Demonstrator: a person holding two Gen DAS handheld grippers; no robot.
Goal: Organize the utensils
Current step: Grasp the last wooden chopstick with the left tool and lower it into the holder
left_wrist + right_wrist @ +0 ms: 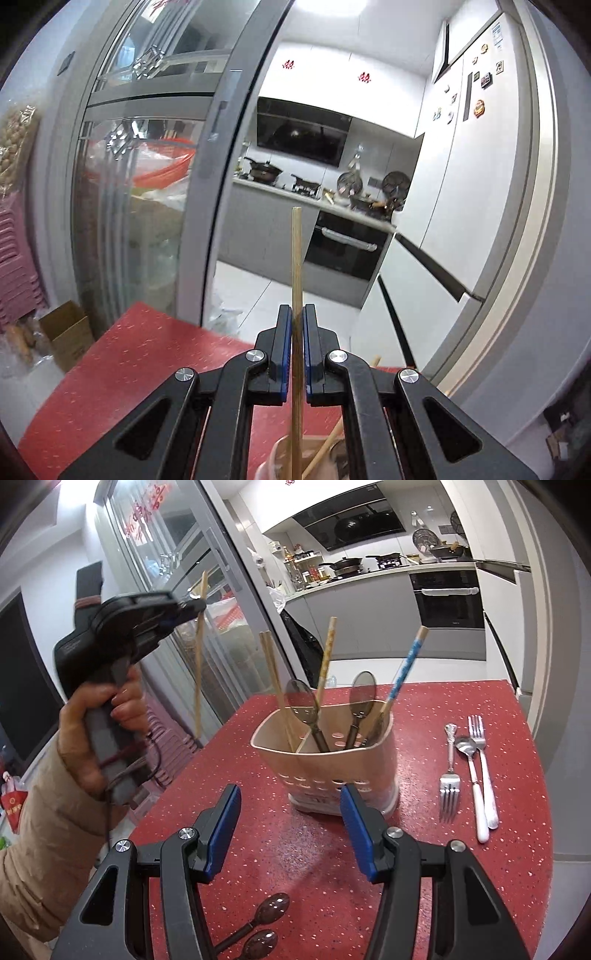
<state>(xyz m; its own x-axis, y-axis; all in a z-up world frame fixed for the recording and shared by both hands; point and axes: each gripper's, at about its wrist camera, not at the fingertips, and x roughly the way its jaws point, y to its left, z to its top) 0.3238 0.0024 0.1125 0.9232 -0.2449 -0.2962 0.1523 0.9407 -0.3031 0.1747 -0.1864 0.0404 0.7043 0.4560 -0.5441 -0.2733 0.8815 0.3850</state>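
Kitchen in the bkgd, w/ a red speckled table [424, 849] up front, white fridge doors to the right, a dark oven [448, 598] under a grey counter w/ pans on the hob.

Beige utensil holder [332, 771] stands upright near the table's middle, perforated walls, a divider inside. In it: a pair of plain wooden chopsticks [275, 686] in the left compartment, a patterned chopstick [327, 657] leaning up centre, a blue-patterned chopstick [404, 668] leaning right, plus two dark translucent spoons [364, 694] standing bowl-up.

Right of the holder, flat on the table and apart from it: a silver fork [449, 775] w/ tines toward the camera, and just beside it a white-handled spoon [471, 775] and white-handled fork [484, 771], those two touching side by side. Near the table's front edge, between the right tool's arms, two more dark spoons [262, 923] lie close together.

Left gripper [297, 347] is clamped narrow on a single bamboo chopstick [296, 258], blue pads pressing it from both sides, stick running roughly upright thru the grip. From the right wrist cam the same tool is held in a bare hand [99, 723], raised off the left side of the table, chopstick hanging down, its lower end well clear of the holder.

Right gripper [291, 830] is spread wide, nothing between its pads, low over the table just in front of the holder.
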